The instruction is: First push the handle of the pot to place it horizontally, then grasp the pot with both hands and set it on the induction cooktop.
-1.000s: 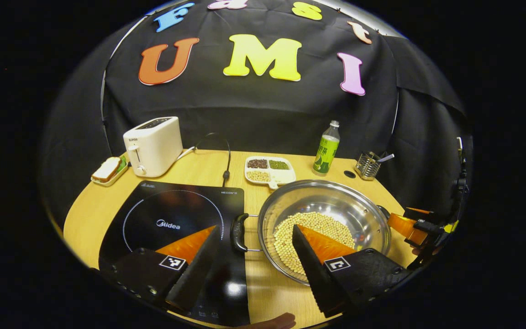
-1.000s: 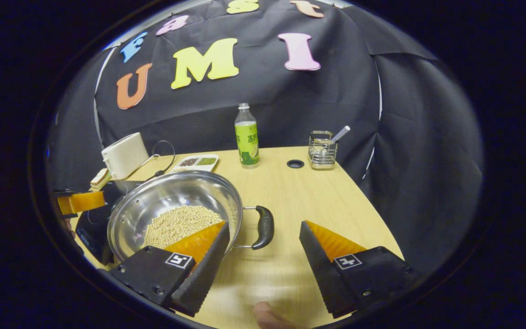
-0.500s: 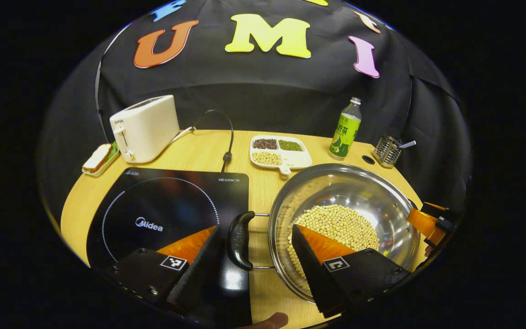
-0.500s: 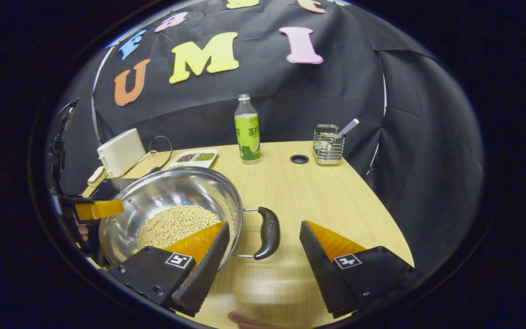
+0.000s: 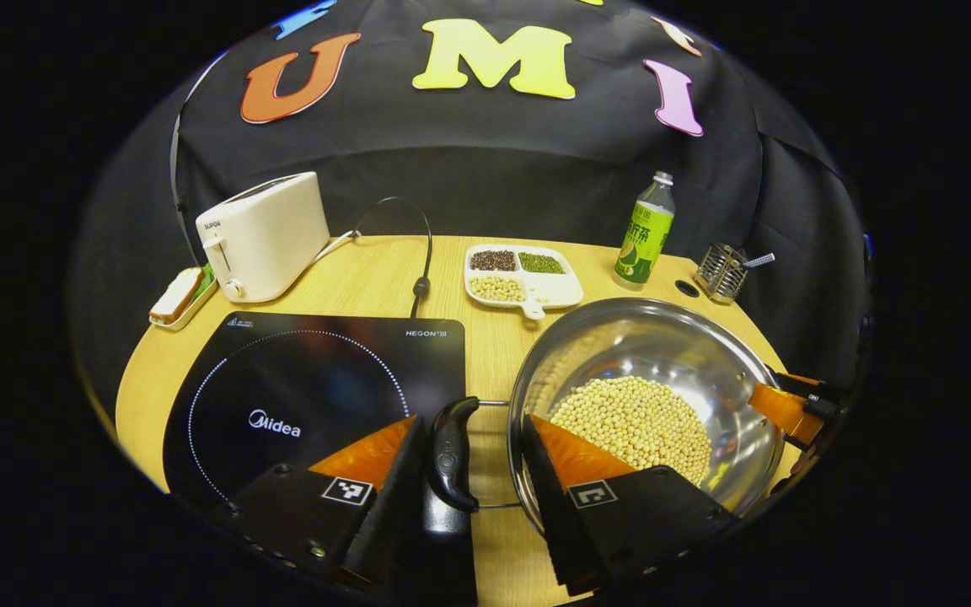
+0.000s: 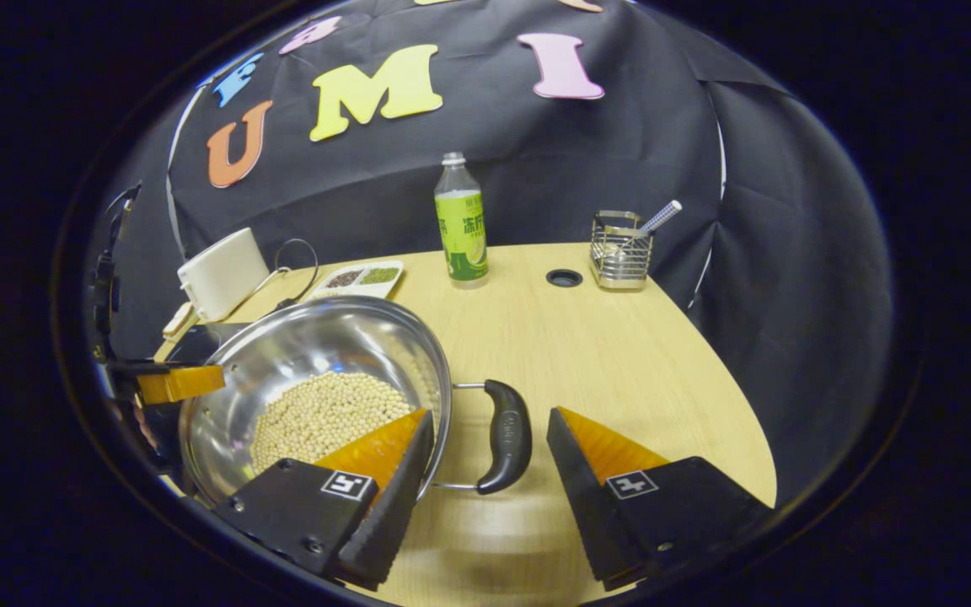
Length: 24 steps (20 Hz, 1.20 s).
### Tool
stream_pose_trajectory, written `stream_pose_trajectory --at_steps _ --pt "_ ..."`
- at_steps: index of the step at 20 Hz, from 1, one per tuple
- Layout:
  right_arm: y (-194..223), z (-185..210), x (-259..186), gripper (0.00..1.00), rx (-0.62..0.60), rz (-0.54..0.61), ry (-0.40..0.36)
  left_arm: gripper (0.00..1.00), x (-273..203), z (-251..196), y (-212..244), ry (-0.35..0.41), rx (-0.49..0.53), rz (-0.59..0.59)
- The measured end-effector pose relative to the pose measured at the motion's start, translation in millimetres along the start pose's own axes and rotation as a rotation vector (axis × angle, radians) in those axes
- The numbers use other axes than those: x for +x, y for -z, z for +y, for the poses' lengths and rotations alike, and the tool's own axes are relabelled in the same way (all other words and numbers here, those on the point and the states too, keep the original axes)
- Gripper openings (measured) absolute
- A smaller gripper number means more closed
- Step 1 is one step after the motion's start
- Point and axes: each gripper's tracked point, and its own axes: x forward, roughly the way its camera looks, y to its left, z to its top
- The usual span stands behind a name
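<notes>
In the left gripper view, the left tool [image 5: 469, 472] stood open, its two fingers set either side of the pot's near black handle [image 5: 450, 455], which lay between them with narrow gaps on both sides; whether either finger touched it could not be told. The steel pot [image 5: 662, 354], holding a heap of pale beans [image 5: 633, 421], sat on the wooden tabletop [image 5: 367, 278] just beside the black induction cooktop [image 5: 300, 388], its handle reaching toward the cooktop's edge. One finger overlapped the cooktop, the other the pot's rim. At the pot's far side, the orange finger of the right tool [image 5: 780, 409] showed by the rim. Farther back stood a white toaster [image 5: 262, 236], a small tray with a slice of bread [image 5: 178, 295], a divided dish of beans [image 5: 519, 278], a green bottle [image 5: 646, 236] and a wire holder [image 5: 721, 271].

In the right gripper view, the right tool [image 6: 485, 472] was likewise open, its fingers spread wide around the pot's other handle [image 6: 509, 434], clear of it on both sides. The pot [image 6: 325, 354] rested on the tabletop [image 6: 620, 354], beans [image 6: 325, 413] pooled in its bottom, with the cooktop [image 6: 190, 346] partly hidden behind it. An orange finger of the left tool [image 6: 178, 384] showed at the pot's far rim. The bottle [image 6: 462, 223], wire holder [image 6: 620, 249], dish [image 6: 359, 278] and toaster [image 6: 220, 274] lined the back of the tabletop.
</notes>
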Motion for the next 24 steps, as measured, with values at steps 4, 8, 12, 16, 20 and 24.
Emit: stream_pose_trajectory --at_steps 4,8,12,16,20,24 --pt "0.4 -2.4 1.3 0.67 -0.014 0.028 0.035 0.60 -6.7 -2.3 -3.2 0.020 0.022 -0.016" --pt "0.1 -3.3 -3.1 0.63 -0.043 0.059 0.063 0.57 0.2 -3.0 -0.8 0.021 0.033 -0.012" --pt "-0.9 -6.3 -15.5 0.62 -0.041 0.071 0.079 0.54 -5.9 -8.4 5.4 0.024 0.004 0.024" --pt "-7.4 -9.2 -46.3 0.62 -0.032 0.052 0.089 0.54 -31.0 -16.7 1.5 0.041 0.004 0.001" --pt "-19.5 -4.3 -83.7 0.63 -0.016 0.019 0.079 0.54 -68.5 -20.0 -12.0 0.045 0.009 -0.039" --pt "-32.8 8.0 -125.0 0.62 -0.008 -0.023 0.065 0.54 -110.7 -16.9 -28.2 0.044 0.016 -0.092"
